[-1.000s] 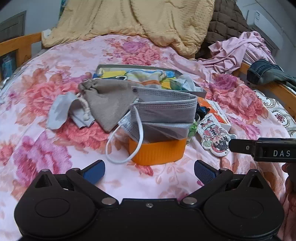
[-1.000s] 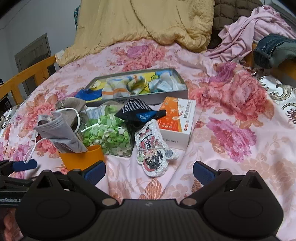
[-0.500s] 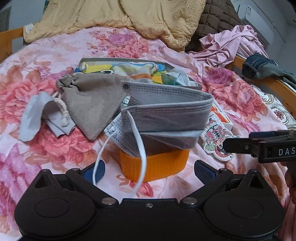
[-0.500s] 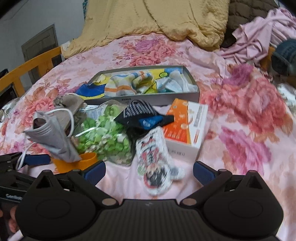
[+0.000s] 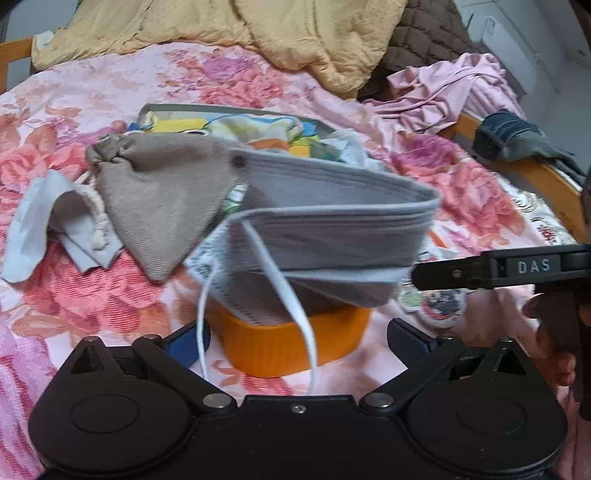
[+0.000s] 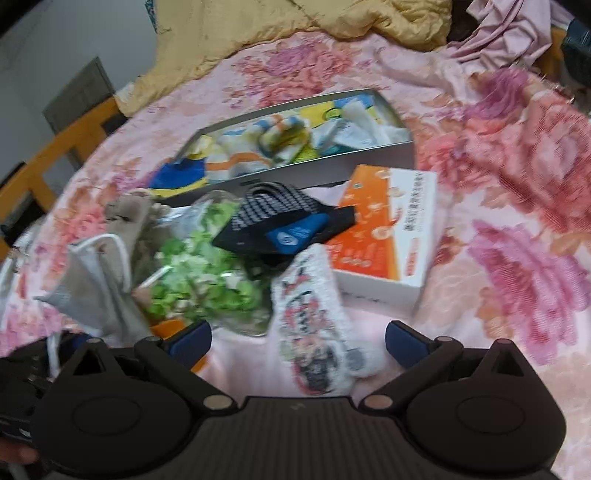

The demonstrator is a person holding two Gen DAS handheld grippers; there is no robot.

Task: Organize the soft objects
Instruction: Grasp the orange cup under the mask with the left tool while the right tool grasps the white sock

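Observation:
A grey face mask (image 5: 332, 229) with white ear loops lies draped over an orange cup (image 5: 295, 343) on the flowered bed. My left gripper (image 5: 299, 338) is open, its fingers on either side of the cup, just below the mask. A beige drawstring pouch (image 5: 162, 199) lies to the left. My right gripper (image 6: 297, 338) is open above a patterned cartoon sock (image 6: 317, 328). The mask (image 6: 92, 288) also shows at the left of the right wrist view. A grey tray (image 6: 369, 158) holds folded colourful cloths.
An orange and white box (image 6: 388, 229), a black and blue sock (image 6: 284, 225) and a bag of green pieces (image 6: 207, 273) lie by the tray. A yellow blanket (image 5: 258, 33), pink clothes (image 5: 454, 88) and a wooden bed rail (image 5: 543, 184) lie beyond.
My left gripper has moved forward, so the mask and orange cup now sit between its fingers. My right gripper has moved forward and down over the patterned sock.

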